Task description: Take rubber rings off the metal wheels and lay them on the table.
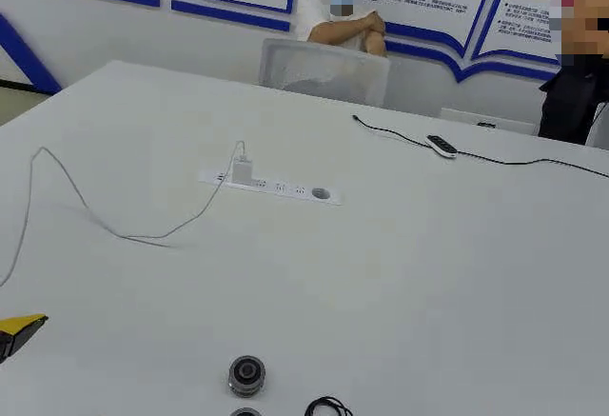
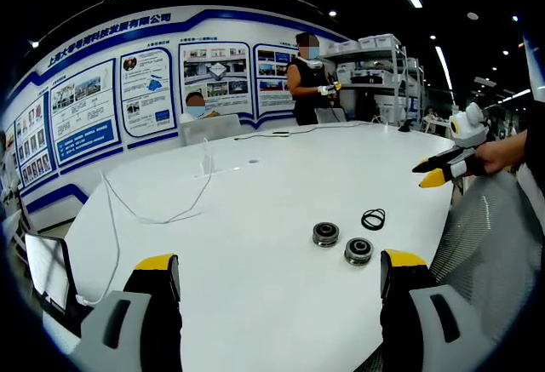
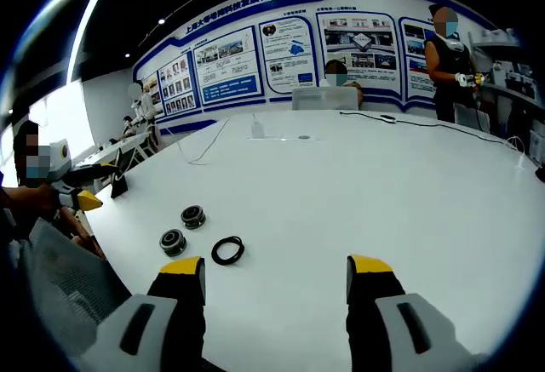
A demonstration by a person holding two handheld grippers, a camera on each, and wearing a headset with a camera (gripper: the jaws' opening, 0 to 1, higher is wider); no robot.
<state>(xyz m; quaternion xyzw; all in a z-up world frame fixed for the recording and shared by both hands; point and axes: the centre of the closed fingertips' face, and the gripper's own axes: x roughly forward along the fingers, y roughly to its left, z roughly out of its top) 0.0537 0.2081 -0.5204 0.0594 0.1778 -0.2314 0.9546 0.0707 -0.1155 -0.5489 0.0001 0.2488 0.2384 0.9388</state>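
Black rubber ring (image 3: pixel 227 250) is seen beside two metal wheels (image 3: pixel 193 216). Left gripper (image 2: pixel 279 260) and right gripper (image 3: pixel 275 265) are held wide open, empty.

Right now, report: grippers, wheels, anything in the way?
Left gripper, right gripper open, empty. Two metal wheels on table, rubber ring beside them. Cable well clear.

The left gripper (image 2: pixel 281 261) has its jaws spread wide, with nothing between its yellow-tipped fingers (image 2: pixel 157 263). The right gripper (image 3: pixel 275 265) is parted just as wide and empty too (a hand (image 2: pixel 501 152) grips it, seen in the left gripper view).
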